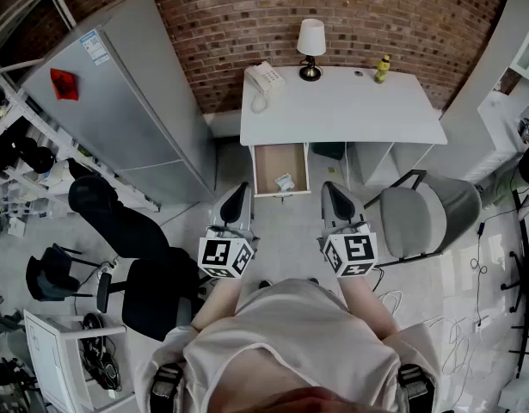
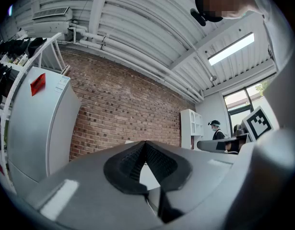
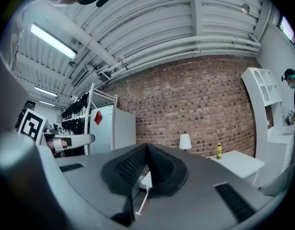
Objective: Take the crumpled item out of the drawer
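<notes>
Brick wall (image 1: 273, 24): backdrop of the scene; the counter stands against it.
Grey refrigerator (image 1: 118, 101): tall unit left of the counter, apart from the task.
Counter (image 1: 350, 110): white desk; its top carries small objects, and the drawer hangs under its left end.
Grey chair (image 1: 427, 213): pushed to the right of the counter, which leaves the approach to the drawer free.
Drawer (image 1: 269, 162): pulled fully out toward the person, so its contents are exposed from above.
Left gripper (image 1: 236, 193): jaws pressed together, nothing between them; held just short of the drawer's near left corner.
Right gripper (image 1: 335, 189): jaws likewise pressed together and empty; held beside the drawer's near right corner. Judged step: approach, with the pick not yet begun; one gripper must spread before it can take the item.
Marker cubes (image 1: 224, 256): one per gripper, facing the head camera, presumably for tracking.
Telephone (image 1: 264, 78): on the counter's left rear corner.
Lamp (image 1: 311, 46): at the counter's rear edge.
Yellow bottle (image 1: 383, 67): rear right of the counter.
Crumpled item (image 1: 285, 181): pale wad lying in the drawer's near right part, untouched.
Writing: the refrigerator bears a red sticker (image 1: 64, 83) and a pale label (image 1: 95, 47), both too small to read; the cubes show only black-and-white square patterns.
</notes>
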A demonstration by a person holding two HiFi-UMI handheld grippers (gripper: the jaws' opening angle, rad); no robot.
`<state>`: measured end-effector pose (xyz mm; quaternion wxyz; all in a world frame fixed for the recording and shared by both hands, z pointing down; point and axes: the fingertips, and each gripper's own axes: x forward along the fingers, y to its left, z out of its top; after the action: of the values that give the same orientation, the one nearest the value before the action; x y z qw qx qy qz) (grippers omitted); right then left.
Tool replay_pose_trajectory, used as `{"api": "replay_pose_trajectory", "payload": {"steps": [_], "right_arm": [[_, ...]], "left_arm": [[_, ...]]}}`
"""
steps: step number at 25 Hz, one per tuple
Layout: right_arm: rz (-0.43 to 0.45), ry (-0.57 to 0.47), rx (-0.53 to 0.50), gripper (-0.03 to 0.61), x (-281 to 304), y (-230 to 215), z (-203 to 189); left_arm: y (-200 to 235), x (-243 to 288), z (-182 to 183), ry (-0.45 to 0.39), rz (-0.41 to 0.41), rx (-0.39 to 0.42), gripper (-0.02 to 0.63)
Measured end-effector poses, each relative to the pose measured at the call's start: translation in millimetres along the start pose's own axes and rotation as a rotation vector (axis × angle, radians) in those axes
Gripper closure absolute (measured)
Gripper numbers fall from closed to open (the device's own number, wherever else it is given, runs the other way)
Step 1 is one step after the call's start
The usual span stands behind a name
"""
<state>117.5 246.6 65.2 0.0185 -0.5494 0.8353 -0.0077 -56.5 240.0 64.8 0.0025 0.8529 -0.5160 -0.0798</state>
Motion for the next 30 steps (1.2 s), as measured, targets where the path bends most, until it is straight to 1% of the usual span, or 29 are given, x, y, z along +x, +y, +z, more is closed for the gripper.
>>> {"api": "replay_pose_trajectory", "payload": {"steps": [9, 12, 16, 19, 23, 30], "right_arm": [[-0.015, 0.013, -0.003, 0.571, 4.2, 7.4, -1.5], [-0.031, 0.001, 0.009, 0.571, 4.6, 8.1, -1.0], [-0.042, -0.012, 0.001, 0.571, 5.9, 13.9, 0.5], [-0.052, -0.012, 0.000, 0.571, 9.3, 20.0, -0.7], [-0.065, -0.009, 0.000, 0.571, 16.4, 33.6, -2.7], [-0.086, 0.008, -0.002, 0.571, 32.9, 59.6, -7.6]], "left_arm": [[7.0, -0.8, 3.4, -0.002, -0.010, -0.005, 0.604], [10.9, -2.5, 2.5, -0.002, -0.011, -0.004, 0.604], [19.7, -5.5, 2.5, -0.005, -0.010, -0.004, 0.604], [28.3, -8.0, 2.6, -0.010, -0.018, -0.002, 0.604], [45.3, -14.7, 7.3, -0.038, -0.020, 0.004, 0.604], [77.4, -18.2, 5.7, -0.026, -0.047, -0.024, 0.604]]}}
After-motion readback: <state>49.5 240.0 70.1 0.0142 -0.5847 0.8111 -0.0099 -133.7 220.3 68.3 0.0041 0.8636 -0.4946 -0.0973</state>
